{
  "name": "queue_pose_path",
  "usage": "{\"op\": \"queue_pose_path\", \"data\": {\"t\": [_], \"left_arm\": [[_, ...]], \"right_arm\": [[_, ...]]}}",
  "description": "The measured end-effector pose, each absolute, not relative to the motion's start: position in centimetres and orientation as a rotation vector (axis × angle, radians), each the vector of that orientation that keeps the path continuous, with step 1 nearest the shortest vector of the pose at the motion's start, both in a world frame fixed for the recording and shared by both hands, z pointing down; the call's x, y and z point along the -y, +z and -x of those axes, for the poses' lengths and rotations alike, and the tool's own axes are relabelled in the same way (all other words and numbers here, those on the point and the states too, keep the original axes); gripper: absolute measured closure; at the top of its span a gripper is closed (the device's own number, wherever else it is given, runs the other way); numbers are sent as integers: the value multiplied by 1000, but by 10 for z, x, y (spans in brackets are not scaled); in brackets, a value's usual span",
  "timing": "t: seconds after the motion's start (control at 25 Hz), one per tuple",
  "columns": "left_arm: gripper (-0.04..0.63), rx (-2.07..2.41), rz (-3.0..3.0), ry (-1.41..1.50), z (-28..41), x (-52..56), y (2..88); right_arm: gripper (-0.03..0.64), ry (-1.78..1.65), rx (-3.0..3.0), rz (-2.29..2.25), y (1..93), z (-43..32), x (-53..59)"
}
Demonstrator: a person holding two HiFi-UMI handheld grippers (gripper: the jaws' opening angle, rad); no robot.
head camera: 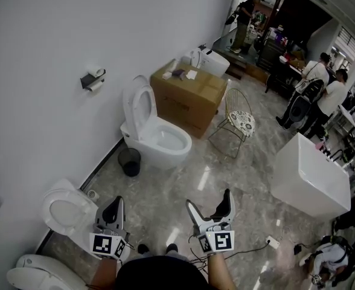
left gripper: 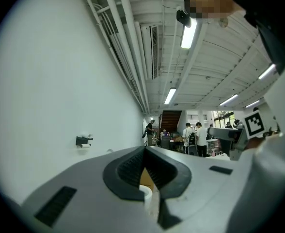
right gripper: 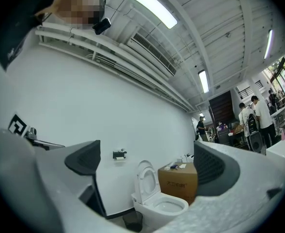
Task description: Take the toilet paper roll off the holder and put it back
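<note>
Head view, roll: the toilet paper roll [head camera: 95,85] hangs on the holder [head camera: 91,77], fixed to the white wall [head camera: 38,35] above and to the left of the open toilet [head camera: 153,135].
Head view, tongs: the left gripper [head camera: 118,200] and right gripper [head camera: 208,199] sit low in the frame over the marble floor, well apart from the holder; neither carries anything.
Head view, surroundings: a cardboard box [head camera: 188,95] stands just beyond the toilet and a dark waste bin [head camera: 129,161] beside its base.
Left gripper view, tongs: the jaws are pressed together at the tips with nothing pinched; only far-off things show through the small gap behind them.
Left gripper view, roll: the holder shows small and distant on the wall to the left, and the roll on it is too small to make out clearly.
Right gripper view, tongs: the jaws are spread wide and empty, framing the toilet and box.
Right gripper view, roll: the roll hangs in place on the holder, far ahead between the jaws.
Progress, judged: the roll is in place and untouched. This fits either the start or a finished cycle; the pictures do not decide. If it is the start, the approach, removal and return all remain.
</note>
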State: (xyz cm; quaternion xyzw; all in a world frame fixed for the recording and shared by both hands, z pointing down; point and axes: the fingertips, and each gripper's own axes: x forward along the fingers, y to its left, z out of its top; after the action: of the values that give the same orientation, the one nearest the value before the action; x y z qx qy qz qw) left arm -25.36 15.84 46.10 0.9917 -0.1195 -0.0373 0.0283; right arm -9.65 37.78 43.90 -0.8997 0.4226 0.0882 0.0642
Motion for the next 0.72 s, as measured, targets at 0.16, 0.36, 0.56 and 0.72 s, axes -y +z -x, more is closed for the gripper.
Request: {"op": "queue_pose_path", "data": {"t": [0.16,0.36,0.56,0.72], "left_arm": [[592,323,-3063,-147,261,-152,462],[592,267,-3069,-114,264,-150,472],[592,227,-3061,-99,262,-141,478],[592,237,-3064,-85,256,-133,476]], "right_arm": [[40,276,-1246,2731,443,110,-374],[40,269,-1196,2748,449,121,-375],[40,262,-1171,2767,451,124,-367],[40,253,-1158,2786,452,116,-364]]}}
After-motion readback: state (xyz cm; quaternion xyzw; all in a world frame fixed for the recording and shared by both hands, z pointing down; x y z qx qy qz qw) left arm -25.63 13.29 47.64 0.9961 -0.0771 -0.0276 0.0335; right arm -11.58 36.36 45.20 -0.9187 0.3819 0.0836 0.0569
